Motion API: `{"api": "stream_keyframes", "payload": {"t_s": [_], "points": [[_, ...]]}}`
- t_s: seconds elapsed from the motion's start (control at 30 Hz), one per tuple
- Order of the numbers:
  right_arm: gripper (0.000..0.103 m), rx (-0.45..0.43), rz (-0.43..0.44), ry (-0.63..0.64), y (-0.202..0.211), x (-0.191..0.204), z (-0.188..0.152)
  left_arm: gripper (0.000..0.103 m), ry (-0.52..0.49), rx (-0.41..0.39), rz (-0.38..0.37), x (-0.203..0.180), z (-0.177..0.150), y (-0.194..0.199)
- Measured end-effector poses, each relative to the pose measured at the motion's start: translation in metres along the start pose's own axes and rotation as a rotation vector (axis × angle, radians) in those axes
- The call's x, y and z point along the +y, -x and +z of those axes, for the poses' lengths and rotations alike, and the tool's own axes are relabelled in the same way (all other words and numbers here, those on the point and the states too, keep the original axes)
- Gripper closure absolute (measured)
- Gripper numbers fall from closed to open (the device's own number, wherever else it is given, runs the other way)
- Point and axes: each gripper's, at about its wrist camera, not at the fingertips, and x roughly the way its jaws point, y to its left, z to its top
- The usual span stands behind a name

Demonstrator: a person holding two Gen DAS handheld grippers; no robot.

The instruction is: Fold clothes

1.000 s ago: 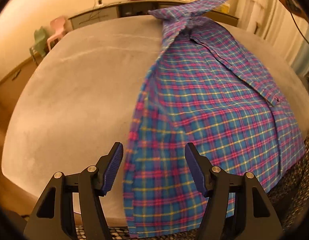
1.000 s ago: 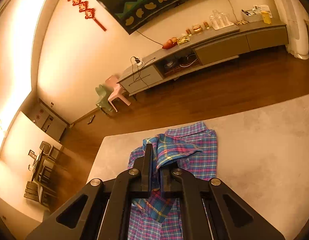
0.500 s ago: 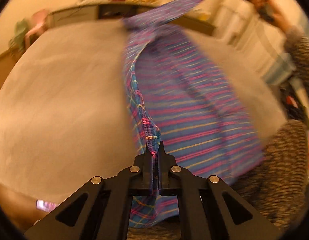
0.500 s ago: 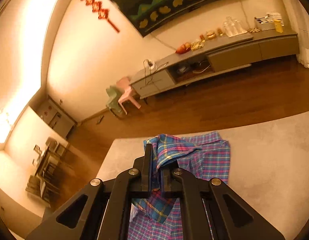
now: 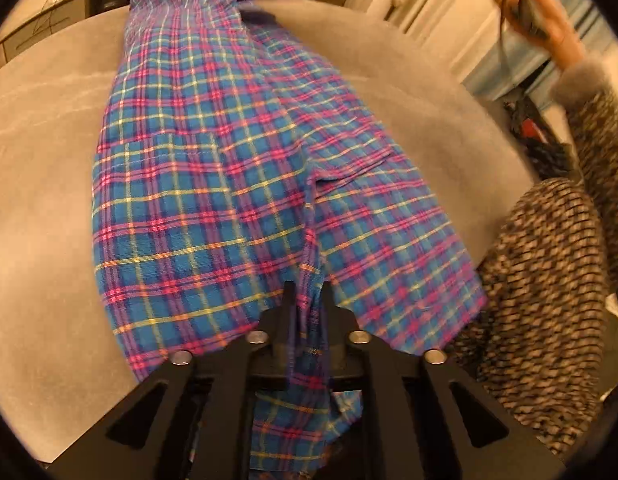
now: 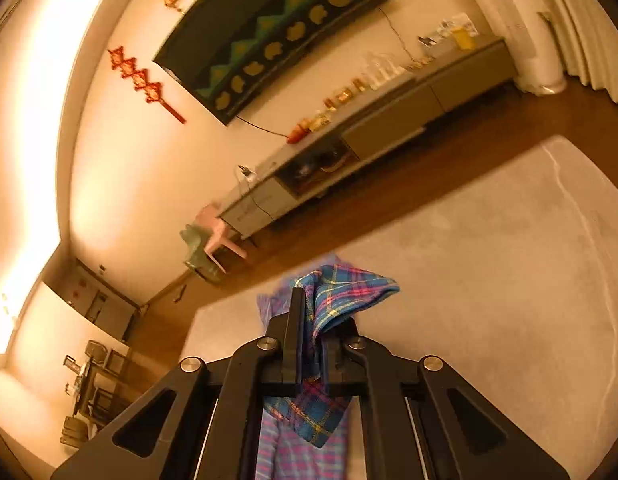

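Observation:
A blue, pink and yellow plaid shirt (image 5: 213, 184) is stretched lengthwise over the grey bed surface (image 5: 41, 168). My left gripper (image 5: 307, 292) is shut on the shirt's near hem, with cloth bunched between its fingers. My right gripper (image 6: 309, 300) is shut on a far corner of the same shirt (image 6: 341, 292) and holds it raised above the bed; the rest of the shirt hangs below it. In the left wrist view the right hand (image 5: 525, 4) shows at the top right, holding the far end up.
The grey bed (image 6: 489, 280) fills the lower right of the right wrist view. A long low cabinet (image 6: 369, 136) with small items stands along the far wall, with small plastic chairs (image 6: 213, 240) beside it. The person's patterned sweater (image 5: 549, 280) is at the right.
My left gripper closed on the shirt's near hem and pulled it; the shirt now lies spread wider and straighter. My right gripper rose and tilted, still holding its corner.

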Motion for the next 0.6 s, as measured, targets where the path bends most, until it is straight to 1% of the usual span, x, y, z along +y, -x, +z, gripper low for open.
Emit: {"api": "stream_keyframes", "payload": {"t_s": [0.03, 0.13, 0.17, 0.23, 0.3, 0.37, 0.43, 0.47, 0.5, 0.57, 0.6], "points": [[0.095, 0.016, -0.012, -0.007, -0.004, -0.007, -0.007, 0.077, -0.004, -0.019, -0.021, -0.001, 0.000, 0.009], [0.094, 0.060, -0.037, -0.025, -0.018, -0.019, -0.019, 0.069, -0.003, -0.066, -0.076, 0.003, 0.002, 0.036], [0.094, 0.063, -0.041, -0.024, -0.020, -0.019, -0.020, 0.067, 0.000, -0.082, -0.089, 0.005, 0.003, 0.045], [0.094, 0.052, -0.042, -0.016, -0.020, -0.015, -0.018, 0.060, 0.036, -0.106, -0.090, 0.022, 0.013, 0.052], [0.093, 0.032, -0.050, 0.010, -0.019, -0.005, -0.012, 0.059, 0.072, -0.131, -0.092, 0.040, 0.023, 0.060], [0.093, 0.011, -0.073, 0.059, -0.020, 0.013, -0.006, 0.059, 0.108, -0.155, -0.093, 0.058, 0.033, 0.067], [0.093, 0.002, -0.065, 0.159, -0.021, 0.052, -0.006, 0.059, 0.144, -0.179, -0.094, 0.076, 0.043, 0.074], [0.093, 0.008, -0.048, 0.225, -0.021, 0.075, -0.011, 0.059, 0.163, -0.191, -0.095, 0.085, 0.048, 0.078], [0.093, 0.028, -0.016, 0.314, -0.020, 0.105, -0.023, 0.059, 0.181, -0.203, -0.096, 0.094, 0.053, 0.082], [0.093, 0.113, 0.060, 0.488, -0.024, 0.161, -0.059, 0.059, 0.224, -0.223, -0.111, 0.108, 0.060, 0.077], [0.093, 0.176, 0.088, 0.575, -0.029, 0.186, -0.084, 0.059, 0.249, -0.236, -0.120, 0.116, 0.063, 0.075]]}}
